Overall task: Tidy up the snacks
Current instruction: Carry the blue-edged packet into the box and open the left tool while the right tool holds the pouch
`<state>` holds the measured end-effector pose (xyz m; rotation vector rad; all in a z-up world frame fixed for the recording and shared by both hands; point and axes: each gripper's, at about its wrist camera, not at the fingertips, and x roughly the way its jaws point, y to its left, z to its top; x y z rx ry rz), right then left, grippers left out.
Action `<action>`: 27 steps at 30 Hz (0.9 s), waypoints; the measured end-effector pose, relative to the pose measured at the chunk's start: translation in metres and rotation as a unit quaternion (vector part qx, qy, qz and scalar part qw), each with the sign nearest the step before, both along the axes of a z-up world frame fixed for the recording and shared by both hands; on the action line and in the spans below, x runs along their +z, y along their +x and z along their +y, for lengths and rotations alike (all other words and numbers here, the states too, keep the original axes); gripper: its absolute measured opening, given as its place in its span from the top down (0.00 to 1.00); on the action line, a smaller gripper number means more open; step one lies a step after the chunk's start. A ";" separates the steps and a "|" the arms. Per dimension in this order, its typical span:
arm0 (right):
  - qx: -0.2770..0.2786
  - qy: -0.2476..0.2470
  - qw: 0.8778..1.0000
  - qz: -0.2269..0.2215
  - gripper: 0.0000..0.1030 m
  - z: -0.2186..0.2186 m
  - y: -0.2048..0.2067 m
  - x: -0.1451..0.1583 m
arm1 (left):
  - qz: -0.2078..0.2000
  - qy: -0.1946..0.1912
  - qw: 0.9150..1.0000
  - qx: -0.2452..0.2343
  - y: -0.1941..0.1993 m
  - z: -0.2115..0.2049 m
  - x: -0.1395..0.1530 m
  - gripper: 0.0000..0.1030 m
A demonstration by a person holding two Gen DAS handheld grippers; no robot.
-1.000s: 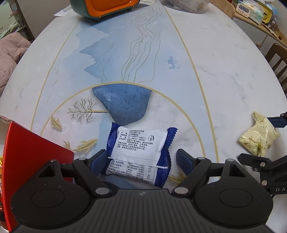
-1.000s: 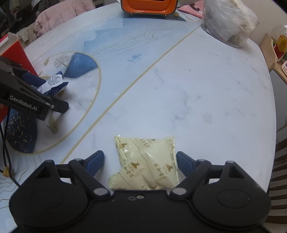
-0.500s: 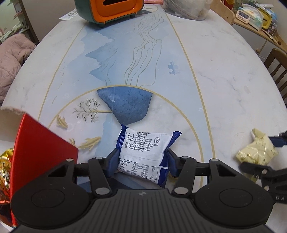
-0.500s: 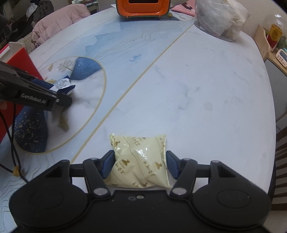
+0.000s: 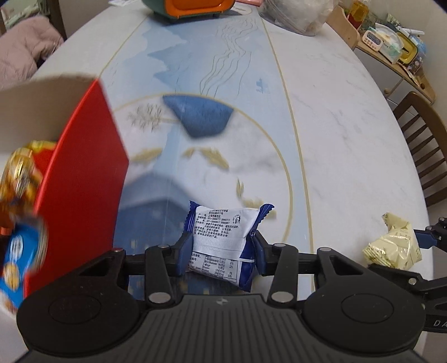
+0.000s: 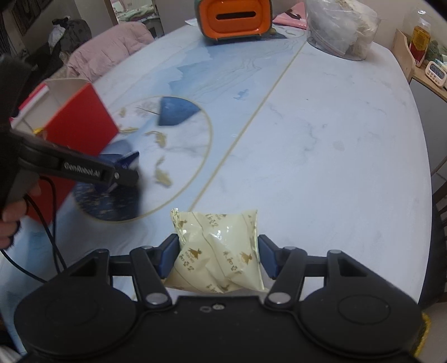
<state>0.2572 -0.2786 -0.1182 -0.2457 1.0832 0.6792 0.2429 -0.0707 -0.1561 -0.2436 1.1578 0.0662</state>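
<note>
Blue pads of the left gripper [image 5: 222, 255] press both sides of a blue-and-white snack packet [image 5: 225, 240], whose printed white face is turned to the camera; the jaws are closing on it. The packet sits above the painted blue part of the table [image 5: 349, 134], near the table's left edge and just beside the red wall of an open cardboard box [image 5: 83, 178]. Gold-foil and blue wrapped snacks [image 5: 19, 212] lie inside that box, blurred. The right gripper [image 6: 218, 258] holds a pale yellow snack bag [image 6: 220, 254] between its blue pads, jaws narrowed onto the crumpled film, over the white marbled part of the table toward its near edge. In the right wrist view a person's hand [image 6: 12, 220] grips the left tool's handle. At the far edge stand an orange-and-green container [image 6: 234, 19] and a clear plastic bag [image 6: 340, 28]. A wooden chair [image 5: 424, 145] stands at the right edge.
</note>
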 end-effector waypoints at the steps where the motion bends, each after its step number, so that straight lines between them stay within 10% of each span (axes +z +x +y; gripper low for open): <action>1: -0.001 0.002 1.000 0.001 0.42 0.000 -0.004 0.002 | -0.001 -0.004 1.000 0.000 -0.006 0.001 0.001 0.58; 9: -0.001 0.020 1.000 0.014 0.42 -0.002 -0.034 0.021 | -0.006 -0.051 0.999 0.008 -0.049 0.008 0.021 0.58; 27: 0.022 0.034 0.999 -0.032 0.42 0.054 -0.086 0.088 | -0.059 -0.029 0.998 -0.003 -0.113 0.043 0.096 0.60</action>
